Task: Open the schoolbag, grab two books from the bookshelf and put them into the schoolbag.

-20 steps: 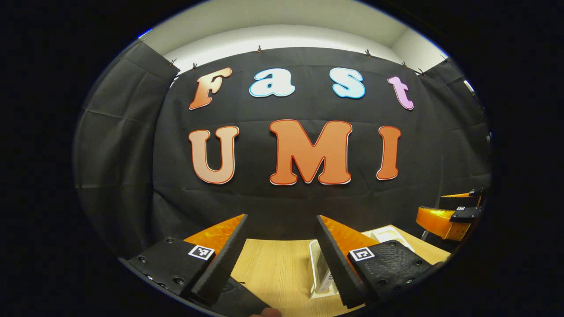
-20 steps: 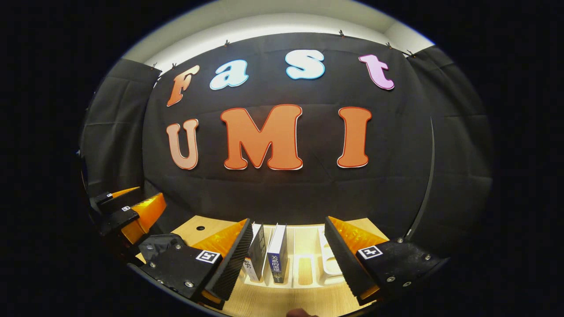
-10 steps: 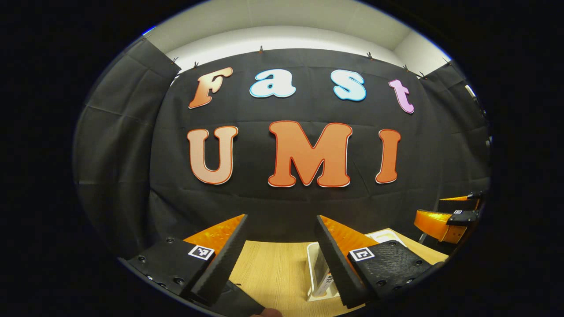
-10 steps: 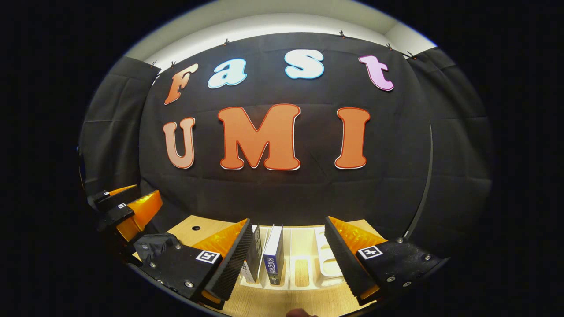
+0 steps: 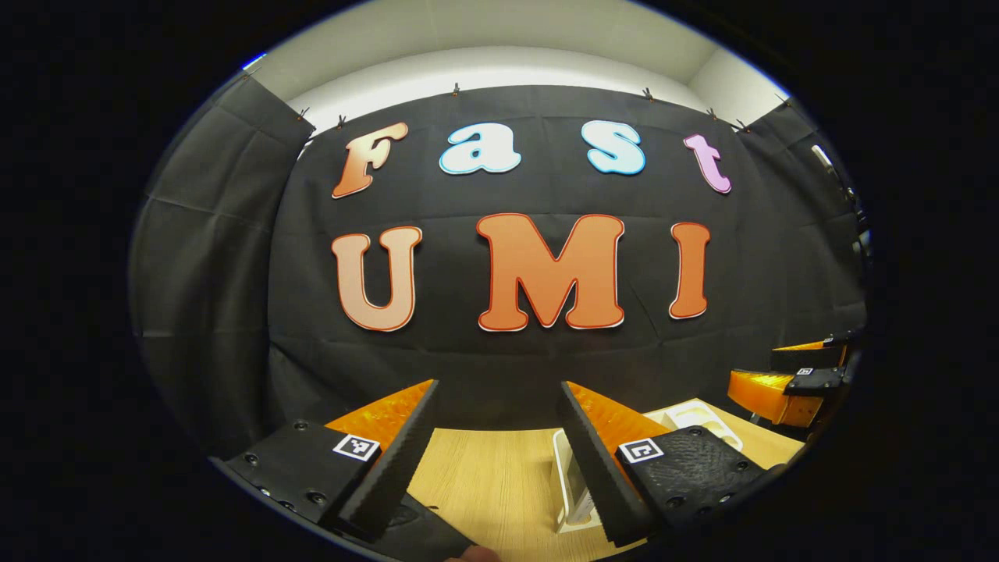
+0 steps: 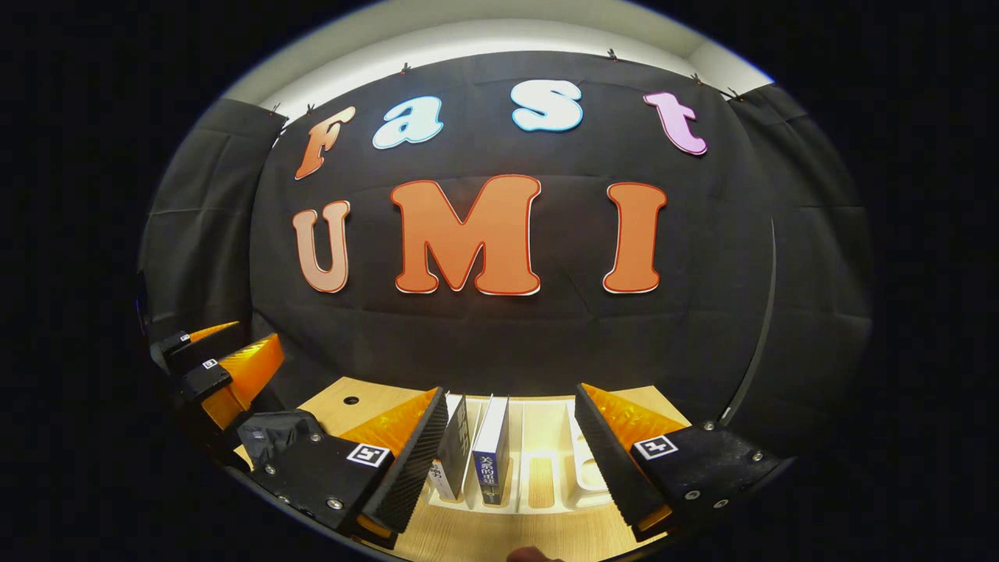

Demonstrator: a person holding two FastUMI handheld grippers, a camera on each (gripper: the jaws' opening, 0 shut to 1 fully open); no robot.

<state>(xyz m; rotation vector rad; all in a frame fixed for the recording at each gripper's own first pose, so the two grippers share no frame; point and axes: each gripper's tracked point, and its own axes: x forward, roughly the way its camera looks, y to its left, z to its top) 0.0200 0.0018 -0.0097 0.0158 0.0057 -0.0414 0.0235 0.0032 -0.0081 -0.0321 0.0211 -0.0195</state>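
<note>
Pale wood is stretching out under both of your tools, and your right gripper (image 6: pixel 507 449) is sitting with its fingers spread wide and nothing between them, aimed straight at the white book rack (image 6: pixel 538 476). Two books (image 6: pixel 490 453) are standing upright in its left slots, spines facing you, long axes vertical, just ahead of the left finger and a touch left of the gap's centre. I'm judging that your right tool is the nearer one for a grab. Your left gripper (image 5: pixel 495 449) is also waiting with fingers apart and empty, pointing at bare surface (image 5: pixel 484 476), with the rack's end (image 5: pixel 570 488) peeking out beside its right finger. In the right gripper view that left tool (image 6: pixel 226 367) is hanging off to the left, near a dark, crumpled shape (image 6: pixel 273 429) that may be the schoolbag; I can't tell whether it's open. Black cloth wall (image 5: pixel 499 367) is closing off the back.
</note>
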